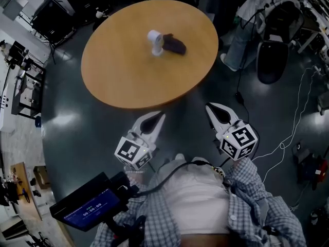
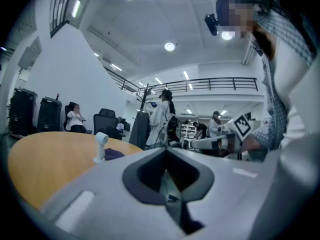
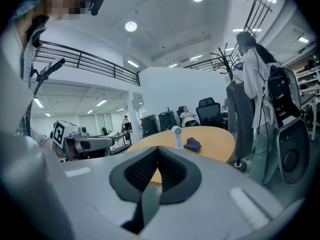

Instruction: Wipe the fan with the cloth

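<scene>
So the fan [image 1: 154,41] is a little white thing standing upright near the middle of the round wooden table [image 1: 123,81], just a touch toward 12 o'clock from the table's centre in the head view. The cloth [image 1: 175,43] is a dark purple bundle lying at the fan's 3 o'clock, right beside it. Can't tell if they actually touch.

Neither gripper is anywhere near them. Both hang over the dark floor off the near edge of the table. The left gripper [image 1: 159,116] is at about 6 o'clock from the fan and the right gripper [image 1: 211,107] is at about 5 o'clock, both noses aimed up toward the table. Each gripper's own view shows the 2 jaws clenched tight together with nothing between them, so both are empty. The fan and cloth sit small in the distance past them.

Further out, a dark screen [image 1: 90,205] sits at 7 o'clock in the head view, by the person's checked sleeve. A black office chair [image 1: 272,50] and someone standing are past the table at roughly 2 o'clock. White cables [image 1: 288,138] trail over the floor at 4 o'clock.
</scene>
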### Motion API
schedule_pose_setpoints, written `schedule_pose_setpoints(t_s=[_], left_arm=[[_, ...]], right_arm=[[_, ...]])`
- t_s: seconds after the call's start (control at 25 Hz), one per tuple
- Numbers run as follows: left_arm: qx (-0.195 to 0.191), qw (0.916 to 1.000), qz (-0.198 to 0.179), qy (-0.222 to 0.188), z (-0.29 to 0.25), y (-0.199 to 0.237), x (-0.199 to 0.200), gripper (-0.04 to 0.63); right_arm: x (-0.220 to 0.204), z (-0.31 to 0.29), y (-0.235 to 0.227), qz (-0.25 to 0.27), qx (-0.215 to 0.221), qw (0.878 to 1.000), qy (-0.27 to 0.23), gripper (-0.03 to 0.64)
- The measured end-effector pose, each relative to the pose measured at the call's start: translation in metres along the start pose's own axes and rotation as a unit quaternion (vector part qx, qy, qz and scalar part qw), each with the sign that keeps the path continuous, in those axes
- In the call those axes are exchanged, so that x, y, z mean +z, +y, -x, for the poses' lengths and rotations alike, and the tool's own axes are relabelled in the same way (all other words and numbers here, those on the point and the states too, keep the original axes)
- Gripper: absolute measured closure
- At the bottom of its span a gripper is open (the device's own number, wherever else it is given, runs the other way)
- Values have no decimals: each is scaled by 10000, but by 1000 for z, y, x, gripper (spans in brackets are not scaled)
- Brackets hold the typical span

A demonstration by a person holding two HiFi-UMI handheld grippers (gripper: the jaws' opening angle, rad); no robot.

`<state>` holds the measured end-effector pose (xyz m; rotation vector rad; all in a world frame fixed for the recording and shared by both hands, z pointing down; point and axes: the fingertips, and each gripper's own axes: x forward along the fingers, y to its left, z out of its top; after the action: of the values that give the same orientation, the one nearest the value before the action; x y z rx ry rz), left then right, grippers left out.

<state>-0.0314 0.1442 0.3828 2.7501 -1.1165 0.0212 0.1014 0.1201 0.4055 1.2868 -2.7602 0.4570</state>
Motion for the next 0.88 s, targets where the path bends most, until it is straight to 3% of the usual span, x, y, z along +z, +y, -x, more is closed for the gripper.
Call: schedule_pose_setpoints(t_s=[0.88], left_arm=[[503,9986,-132,-91,5,-35,-2,594]], right_arm=[[-21,46,-21,-167,171,9997,51,614]])
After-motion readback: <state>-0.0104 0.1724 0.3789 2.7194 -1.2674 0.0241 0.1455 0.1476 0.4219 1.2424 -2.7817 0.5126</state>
